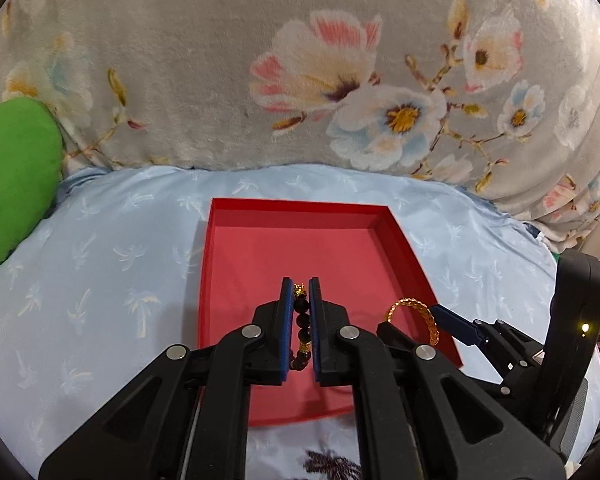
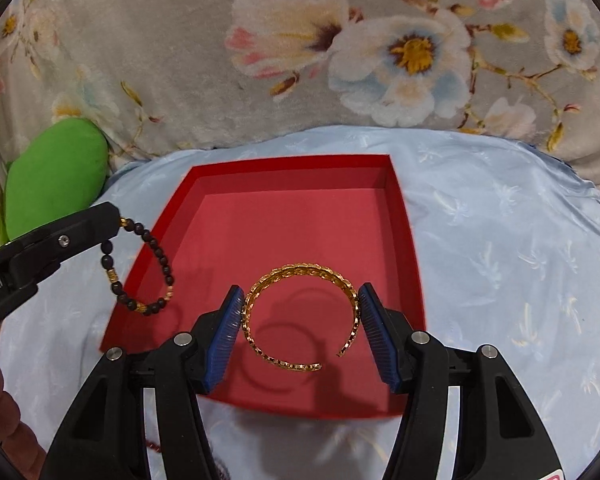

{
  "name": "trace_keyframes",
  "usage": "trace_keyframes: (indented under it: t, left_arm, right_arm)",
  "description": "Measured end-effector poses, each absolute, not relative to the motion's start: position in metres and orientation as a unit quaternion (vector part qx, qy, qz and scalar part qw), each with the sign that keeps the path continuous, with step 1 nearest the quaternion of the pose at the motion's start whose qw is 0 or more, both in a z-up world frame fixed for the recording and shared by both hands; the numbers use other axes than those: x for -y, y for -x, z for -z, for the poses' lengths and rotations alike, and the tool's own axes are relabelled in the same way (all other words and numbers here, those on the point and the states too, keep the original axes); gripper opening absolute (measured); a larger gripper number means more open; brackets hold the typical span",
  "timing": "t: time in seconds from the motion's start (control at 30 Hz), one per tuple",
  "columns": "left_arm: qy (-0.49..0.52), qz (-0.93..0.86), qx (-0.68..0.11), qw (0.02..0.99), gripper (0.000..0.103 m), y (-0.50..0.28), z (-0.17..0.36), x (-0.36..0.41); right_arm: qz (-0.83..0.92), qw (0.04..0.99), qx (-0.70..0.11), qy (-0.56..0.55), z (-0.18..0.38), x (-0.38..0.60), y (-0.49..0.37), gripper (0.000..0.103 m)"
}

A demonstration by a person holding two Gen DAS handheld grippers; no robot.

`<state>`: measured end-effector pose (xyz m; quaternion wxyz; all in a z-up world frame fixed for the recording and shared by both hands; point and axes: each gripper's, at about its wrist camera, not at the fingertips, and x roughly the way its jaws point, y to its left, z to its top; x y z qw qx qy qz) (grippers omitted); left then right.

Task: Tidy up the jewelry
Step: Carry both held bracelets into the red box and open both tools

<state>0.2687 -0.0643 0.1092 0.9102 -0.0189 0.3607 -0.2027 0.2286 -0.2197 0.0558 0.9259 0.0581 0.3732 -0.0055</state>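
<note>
A beaded bracelet is clamped in the left hand-held gripper; a gold cuff bangle is gripped between the right hand-held gripper pads, above the red tray.

Beaded bracelet: dark round beads with gold spacers, a closed loop hanging from the left hand-held gripper, above the tray's left edge.
Gold bangle: open, chain-textured cuff, lying level, pinched between the right hand-held gripper pads above the tray floor.
Red tray: shallow, rectangular, open-topped.

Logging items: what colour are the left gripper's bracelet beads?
Dark brown-black beads with gold spacers; right wrist view.
</note>
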Motion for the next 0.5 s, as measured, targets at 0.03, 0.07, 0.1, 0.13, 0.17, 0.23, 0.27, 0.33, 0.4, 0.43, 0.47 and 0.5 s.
trace_keyframes:
  t: [0.03,0.07,0.1,0.13,0.17,0.23,0.27,0.33,0.4,0.43,0.47,0.5]
  left_arm:
    - [0.018,0.203,-0.365,0.909,0.008,-0.273,-0.104,0.065]
    - [0.016,0.204,-0.37,0.906,0.008,-0.278,-0.098,0.067]
    - [0.015,0.204,-0.374,0.905,0.008,-0.281,-0.094,0.068]
    - [0.013,0.203,-0.377,0.903,0.008,-0.285,-0.089,0.069]
    - [0.011,0.2,-0.38,0.903,0.008,-0.287,-0.085,0.07]
    - [0.008,0.192,-0.382,0.904,0.011,-0.29,-0.078,0.07]
    - [0.008,0.189,-0.384,0.904,0.018,-0.291,-0.076,0.069]
    - [0.015,0.185,-0.389,0.903,0.033,-0.291,-0.071,0.066]
    - [0.016,0.179,-0.384,0.906,0.036,-0.288,-0.071,0.062]
    - [0.017,0.177,-0.384,0.906,0.037,-0.286,-0.072,0.061]
    - [0.019,0.176,-0.385,0.906,0.037,-0.284,-0.072,0.058]
    - [0.021,0.176,-0.386,0.905,0.037,-0.281,-0.073,0.057]
  right_arm:
    - [0.004,0.924,-0.377,-0.057,-0.051,0.219,-0.234,0.057]
    - [0.004,0.923,-0.38,-0.057,-0.047,0.218,-0.238,0.057]
    - [0.004,0.922,-0.382,-0.057,-0.045,0.218,-0.241,0.057]
    - [0.004,0.922,-0.383,-0.057,-0.042,0.217,-0.243,0.057]
    - [0.005,0.922,-0.384,-0.056,-0.04,0.217,-0.245,0.057]
    - [0.006,0.923,-0.381,-0.057,-0.038,0.218,-0.246,0.065]
    - [0.009,0.924,-0.378,-0.057,-0.038,0.218,-0.245,0.068]
    - [0.014,0.927,-0.37,-0.059,-0.039,0.221,-0.241,0.073]
    - [0.017,0.928,-0.366,-0.065,-0.041,0.224,-0.236,0.073]
    - [0.018,0.928,-0.364,-0.069,-0.043,0.226,-0.233,0.073]
    - [0.018,0.928,-0.364,-0.073,-0.044,0.228,-0.231,0.073]
    - [0.018,0.929,-0.362,-0.078,-0.046,0.23,-0.227,0.073]
